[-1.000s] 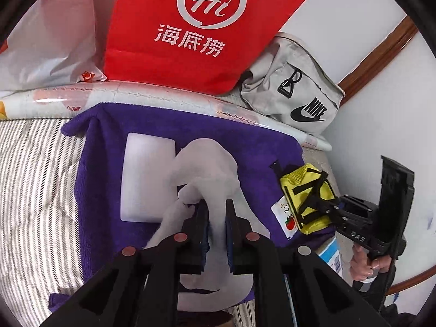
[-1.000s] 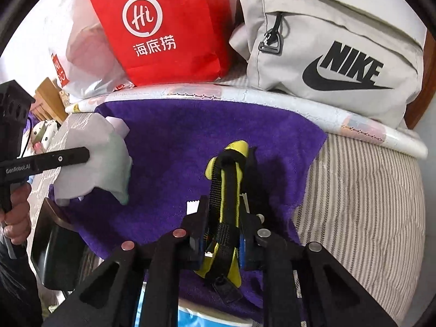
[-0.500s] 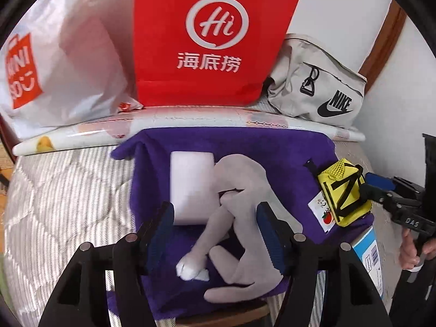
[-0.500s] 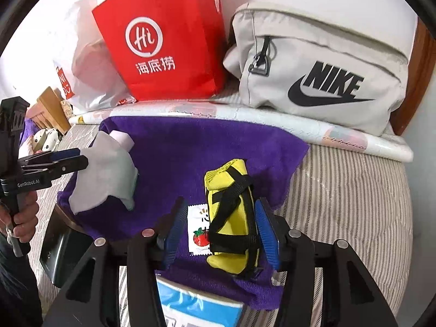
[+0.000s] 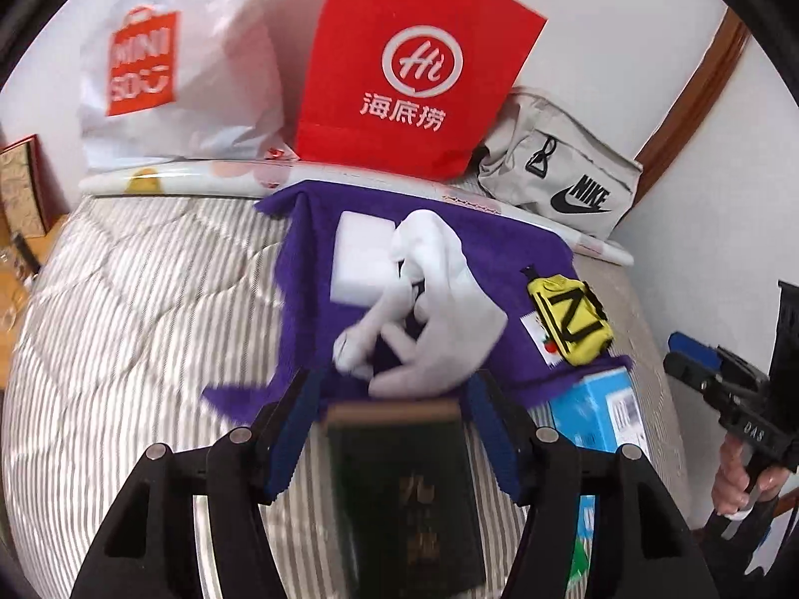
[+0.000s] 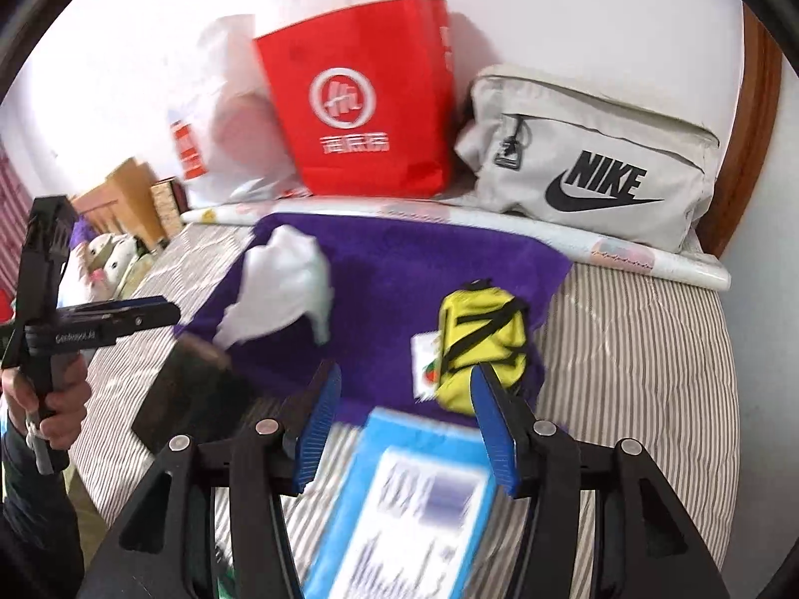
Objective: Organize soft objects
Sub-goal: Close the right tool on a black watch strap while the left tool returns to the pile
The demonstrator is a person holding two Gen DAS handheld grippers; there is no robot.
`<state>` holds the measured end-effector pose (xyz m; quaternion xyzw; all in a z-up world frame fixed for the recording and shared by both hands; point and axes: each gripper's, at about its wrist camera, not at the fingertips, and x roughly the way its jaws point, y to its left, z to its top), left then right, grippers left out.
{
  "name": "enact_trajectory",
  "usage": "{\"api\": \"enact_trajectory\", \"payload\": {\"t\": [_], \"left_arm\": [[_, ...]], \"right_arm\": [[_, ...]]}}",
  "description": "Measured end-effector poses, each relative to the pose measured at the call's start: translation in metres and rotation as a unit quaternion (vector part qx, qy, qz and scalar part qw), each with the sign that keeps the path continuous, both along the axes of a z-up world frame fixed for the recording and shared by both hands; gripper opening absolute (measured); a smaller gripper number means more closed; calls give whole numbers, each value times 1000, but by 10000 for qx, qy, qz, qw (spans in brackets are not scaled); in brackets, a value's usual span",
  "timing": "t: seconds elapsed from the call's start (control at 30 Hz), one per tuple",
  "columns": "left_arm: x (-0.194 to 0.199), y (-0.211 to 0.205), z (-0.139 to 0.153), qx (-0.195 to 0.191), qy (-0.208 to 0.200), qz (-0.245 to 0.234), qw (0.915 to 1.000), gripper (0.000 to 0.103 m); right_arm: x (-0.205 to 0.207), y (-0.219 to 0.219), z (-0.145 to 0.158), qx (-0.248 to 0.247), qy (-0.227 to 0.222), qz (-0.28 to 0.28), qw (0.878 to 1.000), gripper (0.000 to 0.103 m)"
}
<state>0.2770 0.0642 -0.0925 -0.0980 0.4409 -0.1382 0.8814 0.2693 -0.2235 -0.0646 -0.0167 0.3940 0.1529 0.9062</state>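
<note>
2 views, both tongs empty: left wrist first, then right wrist.

Left wrist, tongs: the left tongs stand spread, having just been opening, with nothing pinched; a dark green book lies on the bed below the gap.
Left wrist, soft things: the white plush toy lies on the purple towel, touching a white foam block; the yellow pouch sits at the towel's right edge.
Left wrist, only here: the foam block, and the person's hand on the right tongs' handle.

Right wrist, tongs: the right tongs are spread too, just opened, gripping nothing; a blue box lies below them.
Right wrist, soft things: the pouch rests just beyond the right blue pad, free of it.
Right wrist, only here: the left tongs from the side, clear of the toy, and more plush toys far left.

Step in hand: both soft things look set down on the towel; release seems done.
Next move: likely fetching another soft thing, which calls for open tongs and a clean approach.
</note>
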Motion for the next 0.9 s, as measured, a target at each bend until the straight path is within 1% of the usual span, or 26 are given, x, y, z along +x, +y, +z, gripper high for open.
{"api": "enact_trajectory", "payload": {"t": [0.1,0.23,0.4,0.47,0.53,0.6,0.67,0.7,0.73,0.8,0.9], "left_arm": [[-30,4,2,-64,-83,-20,9999,59],[-69,3,-9,-236,51,-142,9996,59],[-108,5,-31,-99,170,-78,9998,59],[-124,11,-40,-148,229,14,9996,59],[-135,16,-49,-320,310,115,9989,59],[-143,18,-57,-393,354,120,9985,59],[-150,22,-63,-340,343,221,9986,59],[-153,25,-65,-308,336,287,9985,59],[-156,29,-66,-286,343,352,9984,59],[-161,36,-68,-286,358,456,9979,59],[-168,48,-73,-320,367,514,9975,60]], "right_arm": [[-30,9,1,-7,-33,162,9999,54],[-71,14,-4,329,-2,375,9988,54],[-111,23,-22,500,102,578,9970,54],[-127,33,-34,414,163,764,9961,54],[-137,44,-47,307,290,952,9946,54],[-143,55,-60,250,414,1057,9932,51],[-146,69,-74,124,539,1192,9913,41],[-147,77,-80,-3,570,1265,9903,40],[-148,87,-86,-199,567,1362,9889,39],[-148,100,-95,-403,554,1495,9864,38],[-142,116,-107,-530,638,1713,9817,35]]}}
